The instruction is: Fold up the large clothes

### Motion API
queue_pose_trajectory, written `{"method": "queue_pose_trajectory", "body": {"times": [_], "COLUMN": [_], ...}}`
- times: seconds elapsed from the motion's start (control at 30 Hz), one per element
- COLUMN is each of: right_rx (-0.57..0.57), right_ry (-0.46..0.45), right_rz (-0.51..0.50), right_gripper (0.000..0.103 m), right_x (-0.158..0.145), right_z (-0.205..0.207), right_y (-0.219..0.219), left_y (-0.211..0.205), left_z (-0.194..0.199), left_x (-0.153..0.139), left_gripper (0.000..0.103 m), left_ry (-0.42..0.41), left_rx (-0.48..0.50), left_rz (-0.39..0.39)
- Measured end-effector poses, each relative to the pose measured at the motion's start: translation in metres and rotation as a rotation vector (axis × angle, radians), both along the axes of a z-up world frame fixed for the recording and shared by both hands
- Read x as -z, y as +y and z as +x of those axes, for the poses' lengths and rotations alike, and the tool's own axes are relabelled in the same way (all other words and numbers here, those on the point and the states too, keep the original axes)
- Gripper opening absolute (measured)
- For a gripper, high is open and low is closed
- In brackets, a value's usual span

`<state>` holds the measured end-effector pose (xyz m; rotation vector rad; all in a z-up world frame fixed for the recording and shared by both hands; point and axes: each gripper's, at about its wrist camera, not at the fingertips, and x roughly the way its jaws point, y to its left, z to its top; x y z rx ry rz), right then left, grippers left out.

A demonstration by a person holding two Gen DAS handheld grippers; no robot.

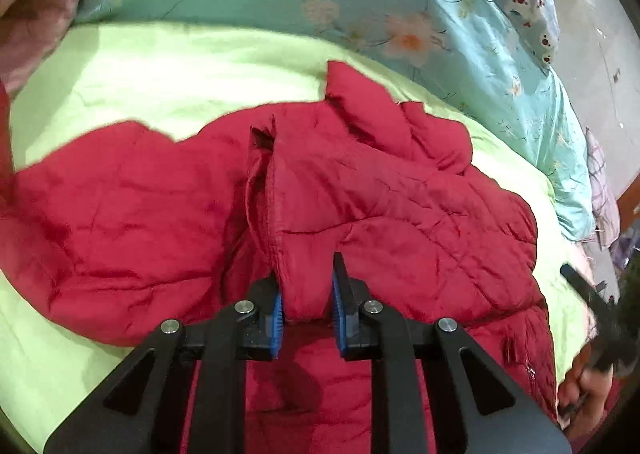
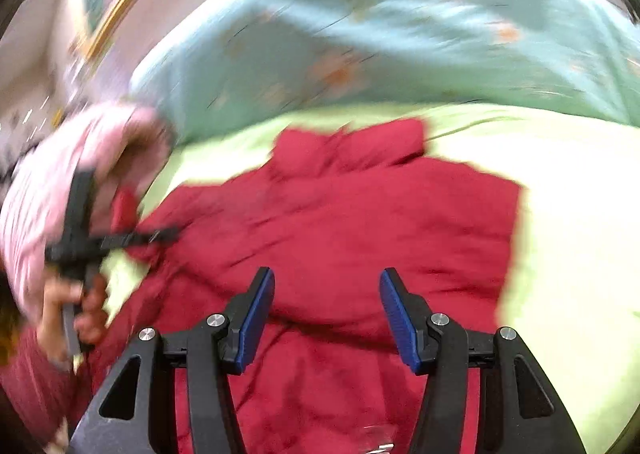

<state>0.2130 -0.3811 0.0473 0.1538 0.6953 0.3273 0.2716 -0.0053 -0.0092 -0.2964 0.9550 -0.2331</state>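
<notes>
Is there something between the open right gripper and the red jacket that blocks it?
Nothing visible does. The right gripper hangs open directly over the red jacket, with only air between. The left gripper is off to one side, shut on a fold of the jacket, not in the path.

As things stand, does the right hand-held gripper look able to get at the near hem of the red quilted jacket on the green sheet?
Probably yes. The right hand-held gripper stands open with nothing between its pads, and the red quilted jacket lies uncovered right below it. The left hand-held gripper pinches a fold off to one side, out of the way.
</notes>
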Motion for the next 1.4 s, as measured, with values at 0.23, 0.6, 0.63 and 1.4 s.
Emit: {"method": "queue_pose_trajectory", "body": {"times": [0.23,0.6,0.63,1.4], "right_rx": [0.075,0.175,0.18,0.122], "right_ry": [0.099,0.246,0.243,0.171], "right_rz": [-0.034,-0.128,-0.131,-0.082], "right_gripper": [0.053,0.047,0.047,0.05], "right_x": [0.011,0.077,0.08,0.037], "right_z": [0.056,0.104,0.105,0.038], "right_y": [-0.009,-0.014,-0.013,0.005], "left_y": [0.004,-0.005,-0.003,0.046], "left_z": [-0.01,0.008,0.009,-0.052], "left_x": [0.019,0.038,0.043,-0.003], "left_gripper": [0.017,0.018,0.019,0.057], "left_ry": [0.024,0.056,0.062,-0.03], "left_rx": [-0.023,-0.019,-0.022,-0.216], "left_rz": [0.0,0.043,0.031,0.103]}}
